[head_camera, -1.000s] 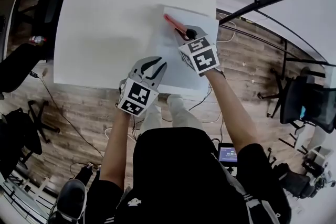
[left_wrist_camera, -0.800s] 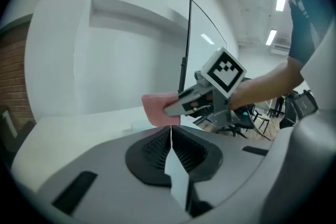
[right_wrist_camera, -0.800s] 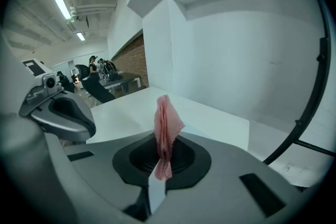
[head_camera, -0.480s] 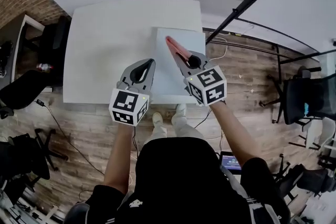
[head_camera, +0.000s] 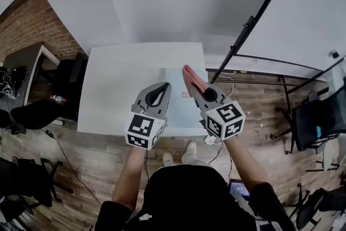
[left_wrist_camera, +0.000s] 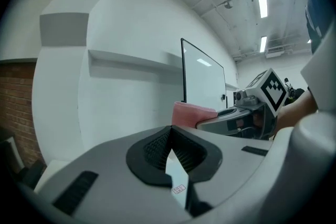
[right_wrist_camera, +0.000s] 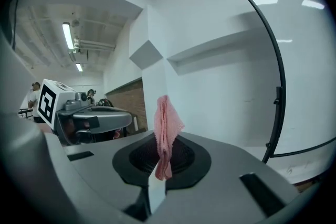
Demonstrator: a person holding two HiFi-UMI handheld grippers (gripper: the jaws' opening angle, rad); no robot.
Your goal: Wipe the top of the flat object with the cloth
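A pale flat board (head_camera: 180, 110) lies on the right part of the white table (head_camera: 108, 89). My right gripper (head_camera: 187, 69) is held in the air above it, shut on a pink cloth (head_camera: 192, 81). In the right gripper view the cloth (right_wrist_camera: 167, 128) sticks up and hangs down from between the closed jaws (right_wrist_camera: 163, 140). My left gripper (head_camera: 165, 85) hovers beside it to the left, shut with nothing in it; its jaws meet at the tips (left_wrist_camera: 170, 132). Both grippers point nearly level, toward the white wall.
A black stand pole (head_camera: 254, 19) slants over the table's right side. Dark chairs stand on the wooden floor at the left (head_camera: 38, 111) and at the right (head_camera: 316, 121). A brick wall (head_camera: 32, 24) is at the far left.
Both grippers have risen from the table and tipped up toward level. The cloth has come off the board with the right gripper. The table looks smaller and further down.
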